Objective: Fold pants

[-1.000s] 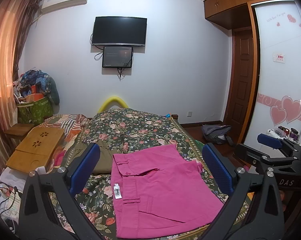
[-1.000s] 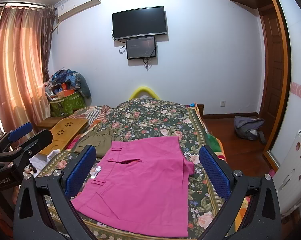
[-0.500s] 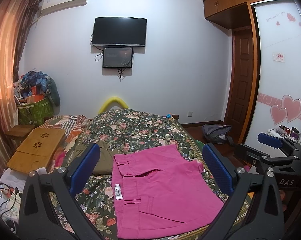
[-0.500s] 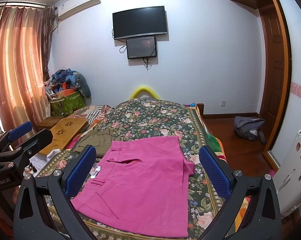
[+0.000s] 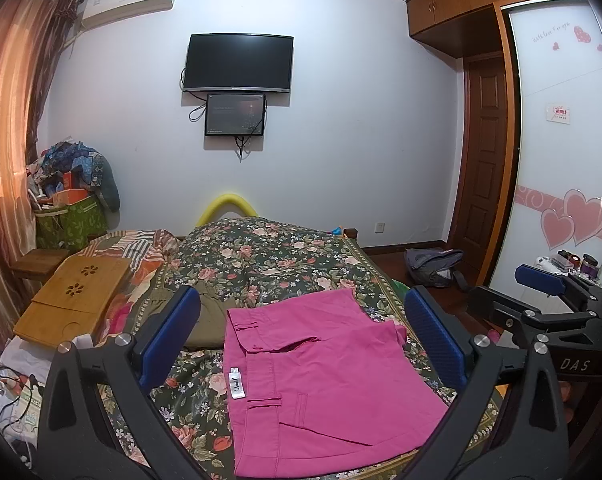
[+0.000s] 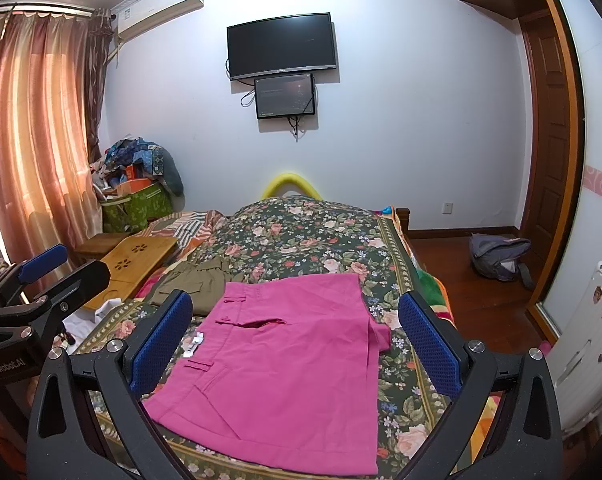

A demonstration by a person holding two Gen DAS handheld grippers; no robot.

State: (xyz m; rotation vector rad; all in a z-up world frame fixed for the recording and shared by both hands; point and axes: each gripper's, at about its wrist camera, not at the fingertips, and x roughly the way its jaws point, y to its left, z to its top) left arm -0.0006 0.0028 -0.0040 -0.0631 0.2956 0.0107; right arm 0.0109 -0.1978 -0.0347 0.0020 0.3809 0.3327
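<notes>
Pink pants lie folded flat on the near end of the flowered bed, waistband to the left with a white tag showing; they also show in the right wrist view. My left gripper is open and empty, held above the pants. My right gripper is open and empty, also above the pants. Each gripper shows in the other's view: the right one at the right edge, the left one at the left edge.
Olive-green folded clothing lies on the bed just beyond the pants on the left. A wooden lap tray sits at the bed's left. A grey backpack is on the floor right. A white suitcase stands near right.
</notes>
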